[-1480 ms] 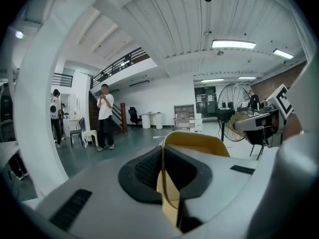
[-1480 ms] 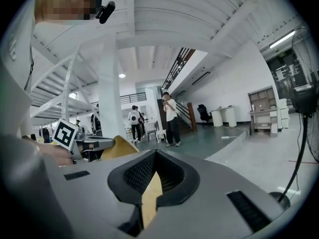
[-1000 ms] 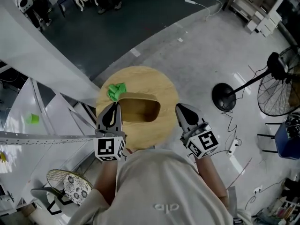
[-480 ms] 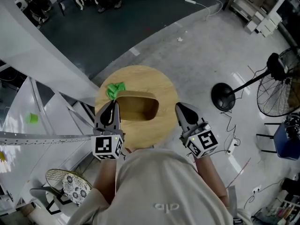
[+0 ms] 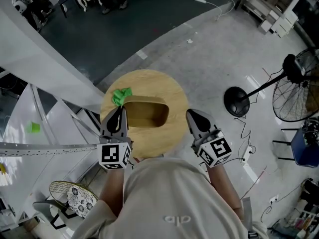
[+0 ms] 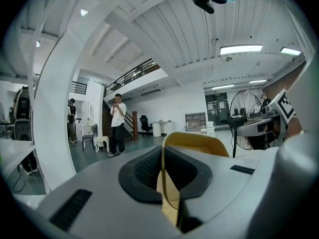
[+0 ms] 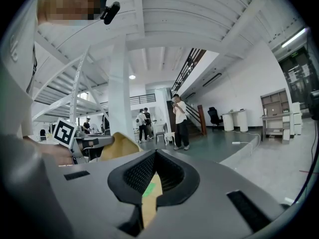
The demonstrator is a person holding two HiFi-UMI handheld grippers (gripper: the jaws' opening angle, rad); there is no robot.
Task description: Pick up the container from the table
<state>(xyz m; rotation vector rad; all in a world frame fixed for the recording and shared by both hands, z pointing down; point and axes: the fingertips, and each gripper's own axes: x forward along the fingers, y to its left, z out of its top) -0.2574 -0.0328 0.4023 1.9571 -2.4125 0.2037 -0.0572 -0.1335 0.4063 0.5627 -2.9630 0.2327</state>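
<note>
One wooden container (image 5: 144,114), an oblong tray with rounded corners, is sitting near the middle of the round wooden worktop (image 5: 164,86); whether its base is touching the wood cannot be told. Its inside is showing bare wood only. One crumpled green piece (image 5: 121,96) is lying on the worktop, touching the container's far left corner. The left claw (image 5: 119,112) is clamping the container's left wall: in the left gripper view the thin yellow-brown wall (image 6: 199,143) is standing on edge between the two black pads (image 6: 144,168), which are pressing on it from both sides. The right claw (image 5: 192,114) is hovering at the right edge of the worktop, apart from the container, with its jaws closed tip to tip and gripping nothing. Two marker cubes are showing, one per claw (image 5: 115,156) (image 5: 217,151), each carrying black-and-white square patterns. A small mark on the person's top (image 5: 178,219) is appearing too small to read.
</note>
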